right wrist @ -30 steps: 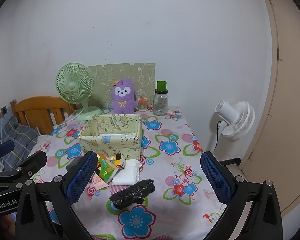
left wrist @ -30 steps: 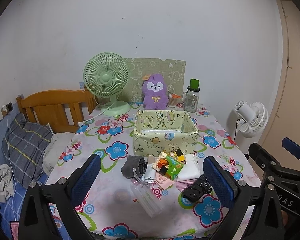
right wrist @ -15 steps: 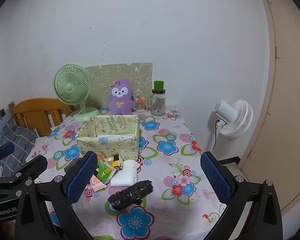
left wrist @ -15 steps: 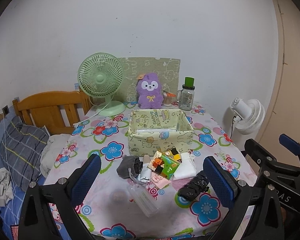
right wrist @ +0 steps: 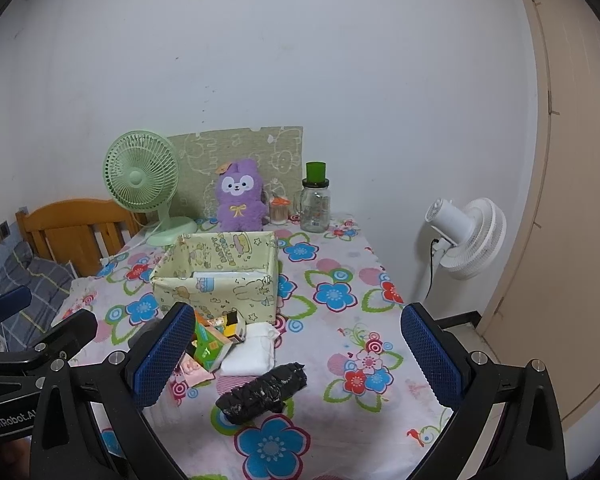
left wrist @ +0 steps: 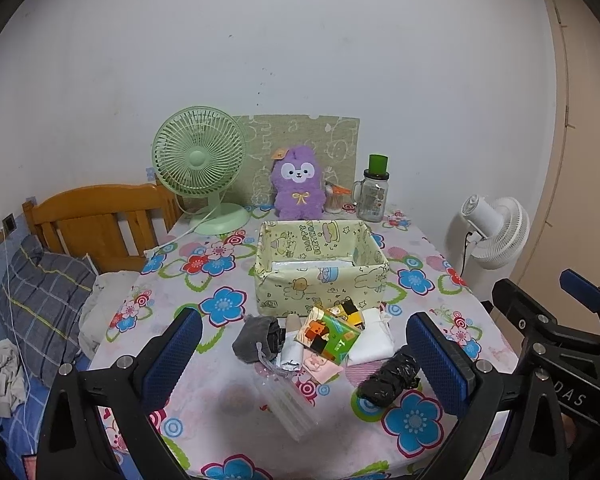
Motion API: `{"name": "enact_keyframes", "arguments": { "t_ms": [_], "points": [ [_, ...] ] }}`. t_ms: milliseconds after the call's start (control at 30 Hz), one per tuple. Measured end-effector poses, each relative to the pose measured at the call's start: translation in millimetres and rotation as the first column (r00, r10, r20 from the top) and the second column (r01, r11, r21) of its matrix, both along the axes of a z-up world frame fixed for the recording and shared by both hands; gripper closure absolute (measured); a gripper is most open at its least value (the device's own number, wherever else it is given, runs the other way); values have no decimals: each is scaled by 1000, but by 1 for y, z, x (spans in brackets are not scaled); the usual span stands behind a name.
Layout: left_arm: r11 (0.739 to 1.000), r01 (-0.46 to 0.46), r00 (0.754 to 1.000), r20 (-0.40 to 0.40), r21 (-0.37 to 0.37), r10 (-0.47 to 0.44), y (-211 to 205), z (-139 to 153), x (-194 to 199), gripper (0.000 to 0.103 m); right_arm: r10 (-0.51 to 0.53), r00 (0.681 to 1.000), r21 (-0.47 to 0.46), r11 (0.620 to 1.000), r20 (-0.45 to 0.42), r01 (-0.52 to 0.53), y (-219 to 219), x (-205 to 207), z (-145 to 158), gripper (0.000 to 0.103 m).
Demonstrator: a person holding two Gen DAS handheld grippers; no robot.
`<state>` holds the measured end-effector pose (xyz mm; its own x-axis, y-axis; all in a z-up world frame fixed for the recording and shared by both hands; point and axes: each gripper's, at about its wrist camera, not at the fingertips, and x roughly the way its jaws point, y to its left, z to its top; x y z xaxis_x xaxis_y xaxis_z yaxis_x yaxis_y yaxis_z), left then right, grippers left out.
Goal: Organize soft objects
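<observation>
A pale yellow fabric box point(left wrist: 320, 264) point(right wrist: 220, 276) stands mid-table. In front of it lies a small pile: a grey pouch point(left wrist: 256, 338), a colourful green packet point(left wrist: 328, 336) point(right wrist: 208, 346), a folded white cloth point(left wrist: 370, 340) point(right wrist: 250, 350), a pink item point(left wrist: 320, 366), a black crumpled roll point(left wrist: 388, 378) point(right wrist: 262, 392) and a clear plastic sleeve point(left wrist: 288, 404). A purple plush point(left wrist: 298, 188) point(right wrist: 240, 196) sits at the back. My left gripper point(left wrist: 304, 364) hovers open before the pile. My right gripper point(right wrist: 296, 356) is open over the black roll, holding nothing.
A green desk fan point(left wrist: 200, 160), a glass jar with green lid point(left wrist: 374, 190) and a small cup stand along the back wall. A white floor fan point(left wrist: 496, 232) stands right of the table; a wooden bed frame point(left wrist: 100, 220) and pillow lie left.
Both grippers have drawn back slightly from the table, so the box and pile look a little smaller and farther. Nothing on the table has moved.
</observation>
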<state>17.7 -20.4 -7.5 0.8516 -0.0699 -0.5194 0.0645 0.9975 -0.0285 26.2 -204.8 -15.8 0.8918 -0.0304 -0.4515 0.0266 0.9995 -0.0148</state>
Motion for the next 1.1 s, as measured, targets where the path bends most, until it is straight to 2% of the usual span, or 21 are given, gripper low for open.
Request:
{"name": "enact_keyframes", "arguments": {
  "t_ms": [1100],
  "points": [
    [1000, 14, 1000, -15, 0, -14, 0, -4, 17, 0, -6, 1000, -3, 1000, -18, 6, -2, 17, 2, 0]
  ]
}}
